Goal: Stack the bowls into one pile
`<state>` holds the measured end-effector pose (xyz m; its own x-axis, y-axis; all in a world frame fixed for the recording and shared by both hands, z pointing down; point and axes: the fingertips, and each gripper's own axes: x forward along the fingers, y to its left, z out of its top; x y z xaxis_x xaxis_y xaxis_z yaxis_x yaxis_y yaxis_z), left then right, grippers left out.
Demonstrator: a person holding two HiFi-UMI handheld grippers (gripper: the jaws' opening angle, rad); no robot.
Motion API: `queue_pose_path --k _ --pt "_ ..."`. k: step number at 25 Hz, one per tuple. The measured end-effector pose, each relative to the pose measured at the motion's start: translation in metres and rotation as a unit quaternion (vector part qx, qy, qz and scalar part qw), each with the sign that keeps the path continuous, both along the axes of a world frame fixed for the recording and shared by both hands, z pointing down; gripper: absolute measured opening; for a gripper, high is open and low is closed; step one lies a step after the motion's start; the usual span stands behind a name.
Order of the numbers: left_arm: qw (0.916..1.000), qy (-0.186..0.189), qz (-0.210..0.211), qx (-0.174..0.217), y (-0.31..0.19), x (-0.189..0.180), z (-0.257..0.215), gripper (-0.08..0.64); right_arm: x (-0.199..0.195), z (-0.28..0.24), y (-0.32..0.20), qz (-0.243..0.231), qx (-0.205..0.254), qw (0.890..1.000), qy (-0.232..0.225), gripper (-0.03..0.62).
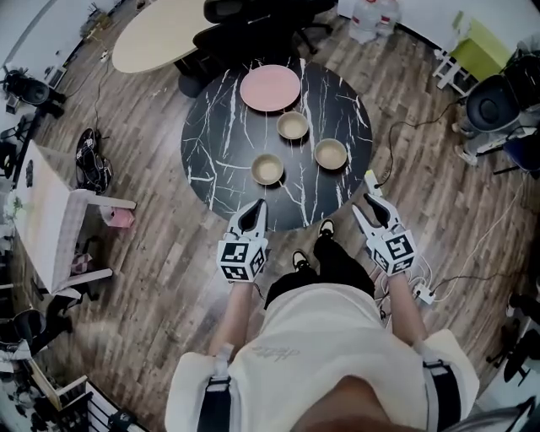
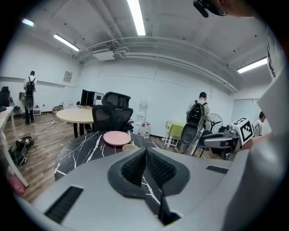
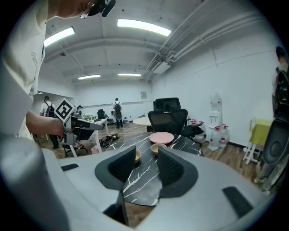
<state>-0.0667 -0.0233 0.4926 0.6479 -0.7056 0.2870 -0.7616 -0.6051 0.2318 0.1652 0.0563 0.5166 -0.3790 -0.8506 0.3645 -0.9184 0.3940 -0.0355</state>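
Note:
Three tan bowls stand apart on a round black marble table (image 1: 219, 160): one at the back (image 1: 293, 125), one front left (image 1: 267, 169), one front right (image 1: 331, 153). A pink plate (image 1: 270, 88) lies at the far side. My left gripper (image 1: 255, 207) hangs at the table's near edge, jaws shut and empty. My right gripper (image 1: 372, 201) is off the near right edge, open and empty. In the left gripper view (image 2: 145, 158) the plate (image 2: 116, 137) and one bowl (image 2: 129, 147) show. The right gripper view (image 3: 146, 164) shows the plate (image 3: 161, 137) and two bowls (image 3: 158, 148), (image 3: 137, 155).
Black office chairs (image 1: 253, 25) and a beige oval table (image 1: 160, 34) stand behind the marble table. A white shelf (image 1: 51, 219) sits at the left. Cables and a power strip (image 1: 422, 291) lie on the wood floor at the right. People stand in the background.

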Motion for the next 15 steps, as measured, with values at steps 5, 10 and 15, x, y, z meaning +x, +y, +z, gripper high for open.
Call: queue_pose_path --k 5,10,15 --pt "0.9995 -0.006 -0.031 -0.007 -0.016 -0.006 0.003 0.021 0.006 0.011 -0.029 -0.014 -0.007 1.000 -0.014 0.144" --pt "0.9981 -0.017 -0.058 -0.010 -0.043 -0.002 -0.003 0.021 0.020 0.011 -0.082 -0.042 -0.002 0.999 -0.013 0.144" --pt "0.9965 -0.024 -0.079 -0.004 -0.074 0.003 -0.012 0.021 0.020 0.007 -0.136 -0.072 0.013 0.997 -0.005 0.144"
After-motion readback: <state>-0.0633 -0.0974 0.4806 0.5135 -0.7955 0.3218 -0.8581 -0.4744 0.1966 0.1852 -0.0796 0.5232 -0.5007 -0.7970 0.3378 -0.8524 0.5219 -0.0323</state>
